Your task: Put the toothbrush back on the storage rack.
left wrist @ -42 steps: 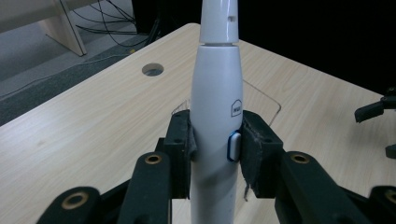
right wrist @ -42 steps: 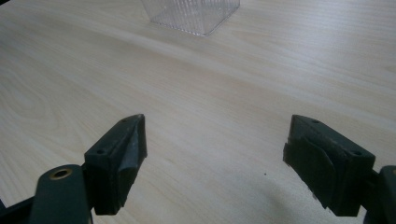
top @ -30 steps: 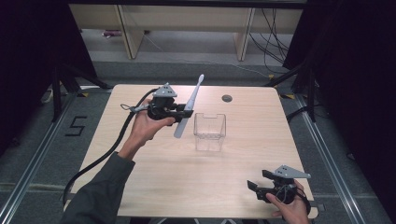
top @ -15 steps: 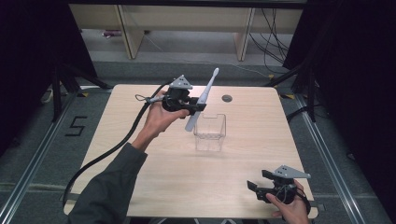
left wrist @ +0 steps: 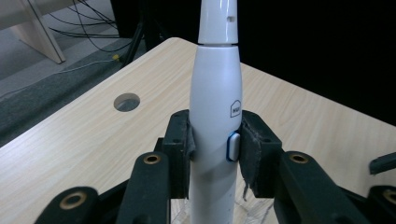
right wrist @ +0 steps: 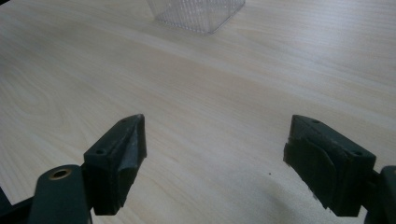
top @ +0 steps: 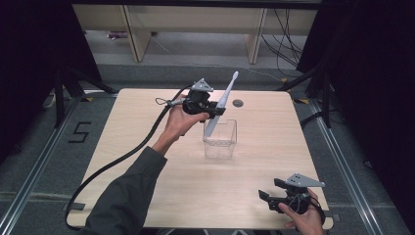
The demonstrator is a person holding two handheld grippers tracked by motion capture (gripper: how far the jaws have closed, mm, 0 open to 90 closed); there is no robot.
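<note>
While the left hand-held gripper [top: 211, 108] clamps a white toothbrush [top: 221, 104] over the clear box [top: 220, 139], the right hand-held gripper [top: 272, 192] rests apart.

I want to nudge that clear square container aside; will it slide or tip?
The clear container looks thin-walled and empty, so probably light and apt to slide on the smooth table. Its broad flat base suggests tipping is unlikely unless pushed near the rim.

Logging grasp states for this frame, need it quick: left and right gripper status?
Left gripper: closed on the white electric toothbrush, above the clear container.
Right gripper: open, holding nothing, low at the table.
</note>
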